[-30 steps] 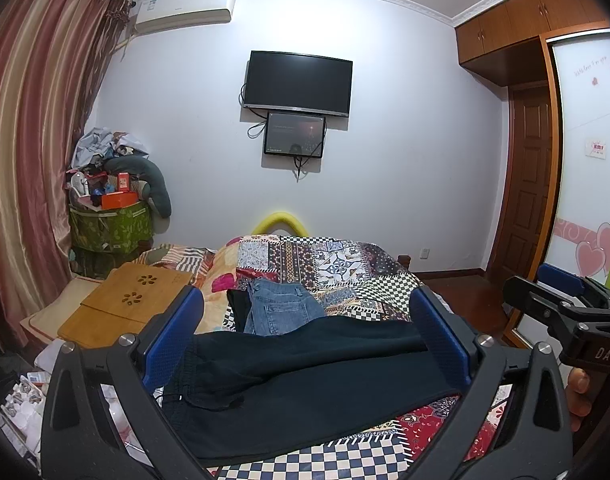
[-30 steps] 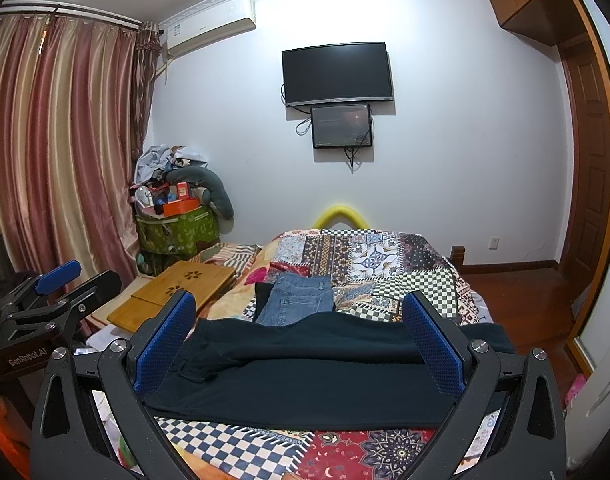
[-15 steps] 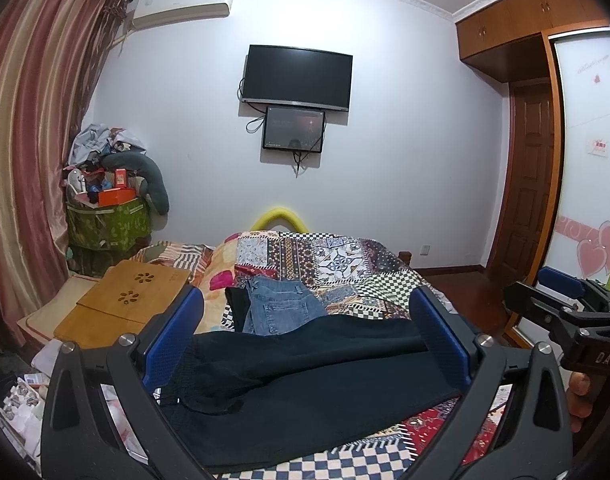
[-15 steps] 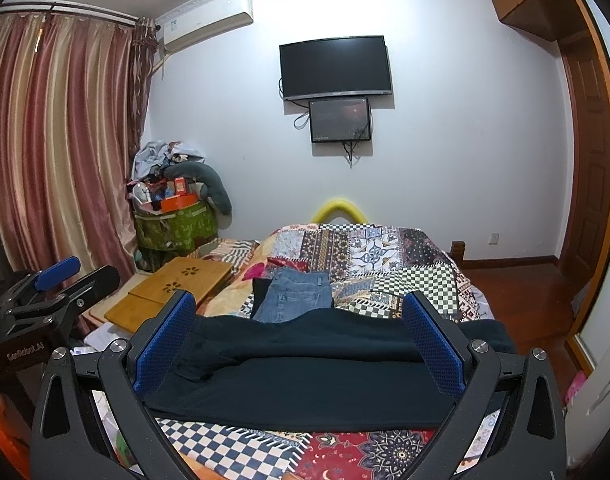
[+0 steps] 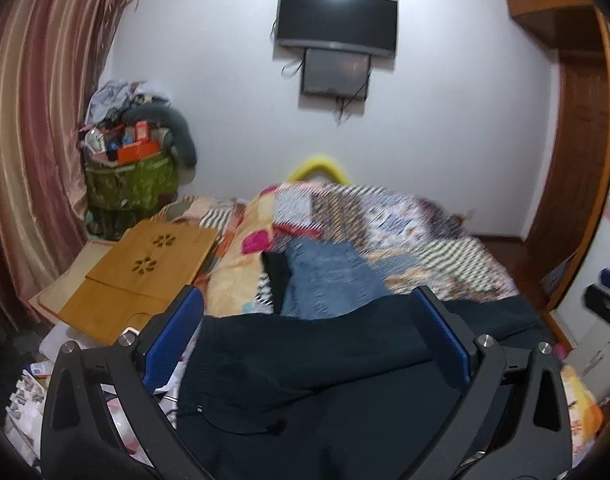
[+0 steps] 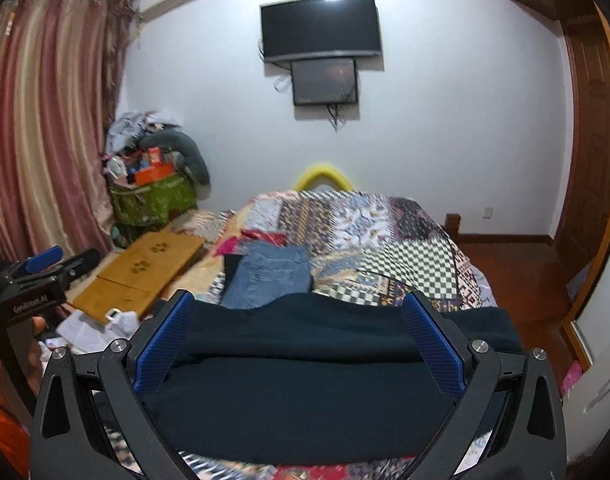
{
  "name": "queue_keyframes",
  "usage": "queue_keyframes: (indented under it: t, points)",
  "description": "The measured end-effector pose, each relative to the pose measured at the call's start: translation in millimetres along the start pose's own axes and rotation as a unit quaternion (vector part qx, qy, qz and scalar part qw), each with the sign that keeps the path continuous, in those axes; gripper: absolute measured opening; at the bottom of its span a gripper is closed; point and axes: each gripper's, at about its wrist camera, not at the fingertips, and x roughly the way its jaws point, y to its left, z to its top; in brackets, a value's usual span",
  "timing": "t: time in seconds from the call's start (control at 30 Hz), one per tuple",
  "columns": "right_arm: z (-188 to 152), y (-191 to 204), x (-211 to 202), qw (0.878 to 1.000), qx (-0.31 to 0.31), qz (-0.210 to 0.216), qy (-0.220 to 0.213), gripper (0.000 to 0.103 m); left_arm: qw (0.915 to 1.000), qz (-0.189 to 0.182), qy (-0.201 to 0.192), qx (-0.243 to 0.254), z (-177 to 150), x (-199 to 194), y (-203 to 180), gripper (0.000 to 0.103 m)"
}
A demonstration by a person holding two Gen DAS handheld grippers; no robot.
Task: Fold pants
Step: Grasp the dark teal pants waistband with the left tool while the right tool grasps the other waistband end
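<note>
Reaching down toward the dark pants [image 5: 305, 364], both grippers should come in low and level so each can pinch one cloth edge cleanly. The left gripper [image 5: 309, 336] and right gripper [image 6: 299, 340] have their fingers spread wide, holding nothing; the pants lie on the bed [image 6: 405, 264] between and beyond the fingers, with folded jeans [image 6: 269, 276] past them. Since half a second ago both grippers have dipped closer.

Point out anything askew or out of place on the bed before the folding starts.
The dark pants lie crosswise on the bed, unevenly: one leg bunches into a ridge and the left end is rumpled. Folded jeans sit behind them. Both tongs, left and right, hover open.
</note>
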Motion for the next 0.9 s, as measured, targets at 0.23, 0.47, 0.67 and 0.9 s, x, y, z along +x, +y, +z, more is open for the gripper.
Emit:
queue_keyframes:
  t: [0.23, 0.47, 0.67, 0.9]
  points:
    - [-3.8, -31.1, 65.5, 0.998, -0.008, -0.029, 0.048, 0.102, 0.9978, 0.027, 0.059, 0.012, -5.9, 90.7, 37.0, 0.102]
    - [-13.1, -66.1, 125.9, 0.993, -0.007, -0.026, 0.114, 0.102, 0.9884, 0.047, 0.144, -0.001, -33.4, 171.5, 78.9, 0.088]
    - [-20.3, -84.2, 178.7, 0.984, -0.012, -0.013, 0.175, 0.101, 0.9758, 0.061, 0.209, -0.016, -62.0, 229.8, 114.1, 0.081]
    - [-29.1, -91.0, 241.6, 0.972, -0.044, 0.022, 0.228, 0.09, 0.9574, 0.048, 0.279, -0.059, -86.6, 285.4, 151.5, 0.056]
